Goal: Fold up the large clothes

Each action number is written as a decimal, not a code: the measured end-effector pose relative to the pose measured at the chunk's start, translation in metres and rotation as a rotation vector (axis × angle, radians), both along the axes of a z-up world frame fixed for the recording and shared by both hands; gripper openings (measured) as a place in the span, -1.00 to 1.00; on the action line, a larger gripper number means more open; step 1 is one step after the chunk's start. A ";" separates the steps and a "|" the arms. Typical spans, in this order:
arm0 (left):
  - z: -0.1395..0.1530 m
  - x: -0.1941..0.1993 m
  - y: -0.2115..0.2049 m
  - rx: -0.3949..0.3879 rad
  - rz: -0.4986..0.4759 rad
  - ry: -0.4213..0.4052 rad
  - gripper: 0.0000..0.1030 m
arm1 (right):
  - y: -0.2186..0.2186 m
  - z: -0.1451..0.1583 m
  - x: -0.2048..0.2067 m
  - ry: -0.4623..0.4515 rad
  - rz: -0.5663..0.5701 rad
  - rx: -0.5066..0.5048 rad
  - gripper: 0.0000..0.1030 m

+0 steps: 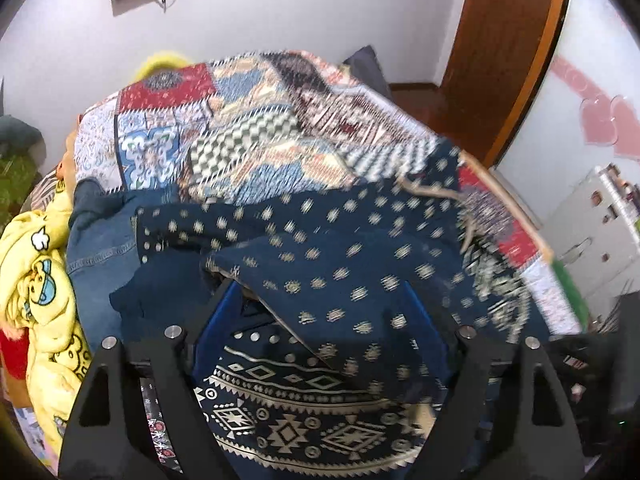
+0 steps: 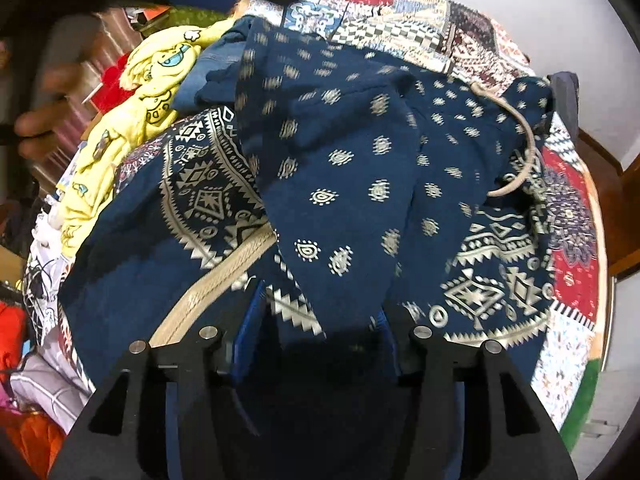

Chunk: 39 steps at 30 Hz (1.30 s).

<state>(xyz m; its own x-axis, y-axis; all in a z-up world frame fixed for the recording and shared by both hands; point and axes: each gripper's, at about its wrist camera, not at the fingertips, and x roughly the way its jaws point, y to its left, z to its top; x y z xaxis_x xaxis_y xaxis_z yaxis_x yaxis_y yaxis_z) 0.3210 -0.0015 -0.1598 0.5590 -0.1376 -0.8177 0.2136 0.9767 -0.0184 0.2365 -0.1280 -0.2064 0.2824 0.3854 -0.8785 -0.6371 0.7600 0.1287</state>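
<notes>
A patchwork bedspread (image 1: 240,128) covered the bed by a white wall (image 1: 280,12). The navy patterned dress (image 2: 352,168) lay rumpled across it, beside a yellow garment (image 1: 36,264) and jeans (image 1: 100,240). Fabric draped over both the left gripper (image 1: 320,320) and the right gripper (image 2: 320,320), so whether either clamped it couldn't be told.

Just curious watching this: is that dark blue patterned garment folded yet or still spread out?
Not folded: the navy garment lies rumpled in loose overlapping layers across the patchwork bedspread.

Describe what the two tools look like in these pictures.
Both match. The left tool and right tool each have black angular side plates with triangular cut-outs, round silver bolt heads on top, and blue fingers inside. No cables or markings show on them. A bare hand, blurred, shows in the right wrist view.
</notes>
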 end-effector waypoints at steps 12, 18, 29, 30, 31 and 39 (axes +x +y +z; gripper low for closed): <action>-0.099 -0.032 0.071 -0.019 0.141 0.195 0.57 | -0.035 0.030 0.041 -0.045 -0.193 0.095 -0.04; -0.103 -0.062 0.089 0.000 0.165 0.185 0.57 | -0.010 0.004 0.060 -0.007 -0.228 0.061 -0.03; -0.069 -0.112 0.125 0.046 0.205 0.086 0.57 | -0.015 -0.010 0.033 0.009 -0.205 -0.029 0.08; -0.065 -0.117 0.134 0.021 0.222 0.084 0.57 | -0.023 -0.004 0.029 0.000 -0.214 -0.023 0.08; -0.063 -0.110 0.136 0.002 0.232 0.089 0.57 | -0.030 -0.001 0.025 -0.008 -0.222 -0.017 0.09; -0.074 -0.144 0.170 -0.151 0.278 0.210 0.57 | -0.104 0.004 -0.001 -0.007 -0.376 0.002 0.17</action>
